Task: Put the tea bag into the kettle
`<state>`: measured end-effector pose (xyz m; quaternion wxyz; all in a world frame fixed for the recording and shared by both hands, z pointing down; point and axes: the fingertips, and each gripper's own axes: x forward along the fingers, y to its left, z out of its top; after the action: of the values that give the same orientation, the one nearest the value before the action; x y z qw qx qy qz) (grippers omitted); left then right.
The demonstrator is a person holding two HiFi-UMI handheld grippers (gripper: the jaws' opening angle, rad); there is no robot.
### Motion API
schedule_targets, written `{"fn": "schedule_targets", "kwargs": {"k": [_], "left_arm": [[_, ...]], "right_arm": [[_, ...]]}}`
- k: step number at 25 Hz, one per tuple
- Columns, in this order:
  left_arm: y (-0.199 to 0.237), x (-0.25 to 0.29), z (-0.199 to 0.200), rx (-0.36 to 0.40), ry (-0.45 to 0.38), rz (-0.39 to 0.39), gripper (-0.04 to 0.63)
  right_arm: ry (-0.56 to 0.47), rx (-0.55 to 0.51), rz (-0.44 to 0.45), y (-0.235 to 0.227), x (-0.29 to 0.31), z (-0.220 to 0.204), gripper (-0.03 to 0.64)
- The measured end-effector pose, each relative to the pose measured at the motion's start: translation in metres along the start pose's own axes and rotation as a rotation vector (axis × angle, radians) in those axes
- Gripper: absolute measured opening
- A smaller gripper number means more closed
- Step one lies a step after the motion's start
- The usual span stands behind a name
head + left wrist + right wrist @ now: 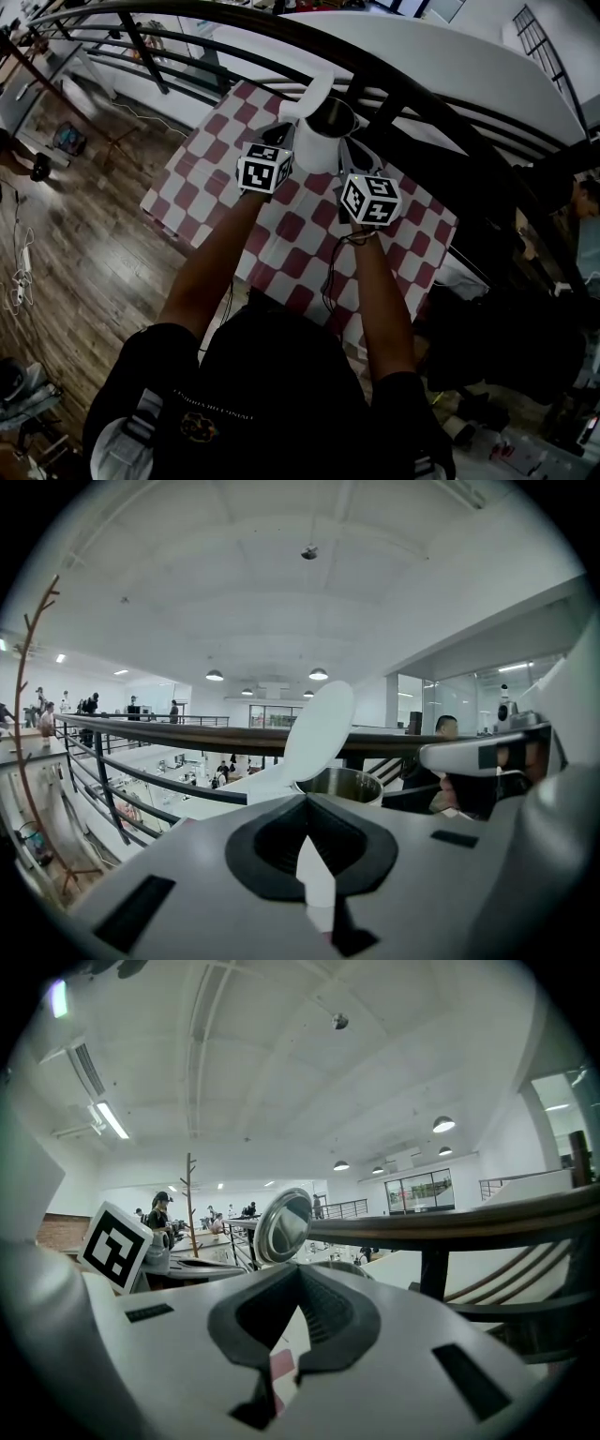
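Over the checked table (pixel 281 246), in the head view, the white kettle (pixel 319 141) is seen with its lid raised. The left gripper (pixel 287 131) and right gripper (pixel 349 155) are held close on either side of it. Along the left gripper view, the jaws are seen pressed together on nothing, with the steel mouth just beyond. Along the right gripper view, the jaws likewise appear closed and empty. No tea bag is shown anywhere. It would be judged light, limp and easily torn, and best pinched by its tag or top edge.
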<state>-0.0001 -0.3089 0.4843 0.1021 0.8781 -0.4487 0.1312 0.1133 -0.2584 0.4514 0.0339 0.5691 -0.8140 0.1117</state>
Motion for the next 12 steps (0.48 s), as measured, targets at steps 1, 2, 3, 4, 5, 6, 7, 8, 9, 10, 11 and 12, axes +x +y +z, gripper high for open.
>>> {"fn": "schedule_targets", "kwargs": {"k": [1, 2, 3, 4, 5, 6, 7, 8, 9, 10, 11, 12], "left_arm": [[-0.005, 0.000, 0.000, 0.006, 0.002, -0.007, 0.002], [-0.010, 0.000, 0.000, 0.015, 0.003, -0.014, 0.002], [-0.015, 0.001, 0.001, 0.025, 0.002, -0.024, 0.002], [-0.022, 0.002, 0.001, 0.035, 0.001, -0.034, 0.002], [-0.029, 0.002, 0.002, 0.044, 0.000, -0.044, 0.002], [-0.036, 0.003, 0.003, 0.052, 0.000, -0.056, 0.002], [-0.044, 0.004, 0.004, 0.058, 0.001, -0.068, 0.002], [-0.053, 0.005, 0.004, 0.066, 0.002, -0.081, 0.002], [-0.061, 0.007, 0.004, 0.074, 0.003, -0.095, 0.003], [-0.070, 0.008, 0.003, 0.082, 0.004, -0.109, 0.002], [-0.078, 0.010, 0.003, 0.088, 0.005, -0.123, 0.003], [-0.086, 0.011, 0.002, 0.092, 0.006, -0.136, 0.002]], "right_arm": [[-0.002, 0.003, -0.009, -0.003, -0.004, -0.001, 0.011], [-0.002, 0.006, -0.019, -0.007, -0.009, -0.001, 0.011], [-0.003, 0.008, -0.029, -0.010, -0.013, -0.002, 0.011], [-0.003, 0.010, -0.037, -0.013, -0.017, -0.003, 0.011], [-0.003, 0.010, -0.045, -0.016, -0.022, -0.004, 0.011], [-0.003, 0.011, -0.054, -0.019, -0.028, -0.005, 0.011], [-0.004, 0.013, -0.064, -0.023, -0.033, -0.007, 0.011], [-0.005, 0.016, -0.075, -0.027, -0.039, -0.008, 0.011], [-0.006, 0.019, -0.087, -0.031, -0.045, -0.009, 0.011], [-0.007, 0.022, -0.099, -0.035, -0.052, -0.010, 0.011], [-0.009, 0.024, -0.112, -0.040, -0.058, -0.010, 0.011], [-0.010, 0.026, -0.126, -0.045, -0.064, -0.011, 0.011]]}}
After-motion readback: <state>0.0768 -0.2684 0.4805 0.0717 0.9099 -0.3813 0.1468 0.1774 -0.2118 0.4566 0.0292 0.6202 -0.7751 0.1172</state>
